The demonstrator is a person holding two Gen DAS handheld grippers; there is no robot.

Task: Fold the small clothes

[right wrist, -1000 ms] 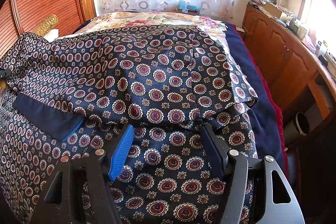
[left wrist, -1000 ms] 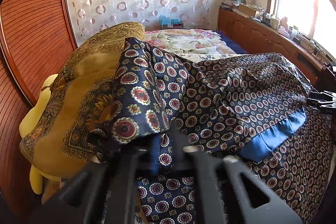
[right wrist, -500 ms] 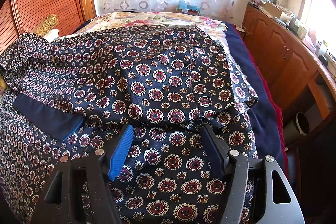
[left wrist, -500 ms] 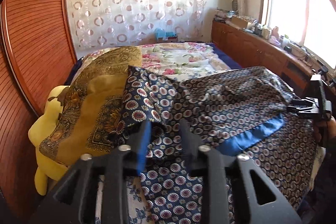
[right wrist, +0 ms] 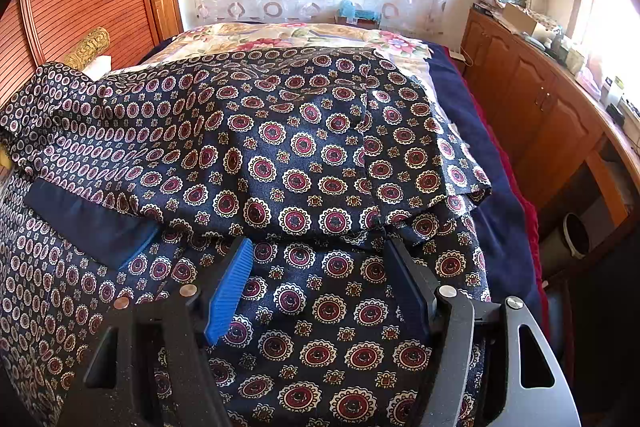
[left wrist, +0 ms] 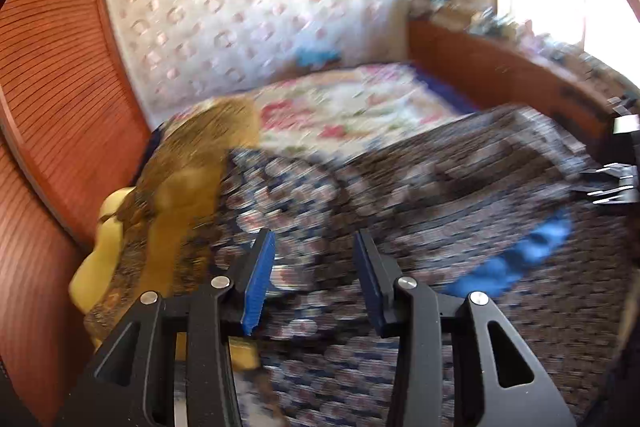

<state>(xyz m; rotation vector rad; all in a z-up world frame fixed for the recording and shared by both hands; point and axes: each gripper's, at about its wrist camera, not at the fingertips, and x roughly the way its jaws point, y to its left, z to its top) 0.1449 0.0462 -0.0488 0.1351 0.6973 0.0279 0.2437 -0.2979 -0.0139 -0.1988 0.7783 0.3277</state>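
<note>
A navy garment (right wrist: pixel 304 155) printed with red and cream medallions lies on the bed, its upper part folded over the lower. A plain blue lining strip (right wrist: pixel 92 223) shows at the fold's left end. My right gripper (right wrist: pixel 320 247) stands open just above the cloth near the fold's front edge, nothing pinched. In the blurred left wrist view the same garment (left wrist: pixel 400 195) and blue strip (left wrist: pixel 516 259) appear. My left gripper (left wrist: pixel 313 239) hovers over the garment's left corner, its jaws opening with no cloth between the pads. The right gripper (left wrist: pixel 616 183) shows at that view's right edge.
A mustard patterned cloth (left wrist: pixel 180 195) covers a yellow plush toy (left wrist: pixel 108 227) left of the garment. A floral bedspread (right wrist: pixel 304 35) lies beyond. A slatted wooden door (left wrist: pixel 60 87) is on the left. Wooden cabinets (right wrist: pixel 540 115) and a bin (right wrist: pixel 576 235) are on the right.
My left gripper let go of the garment's corner, opened its jaws and lifted away from the cloth. The right gripper stayed still and open.
</note>
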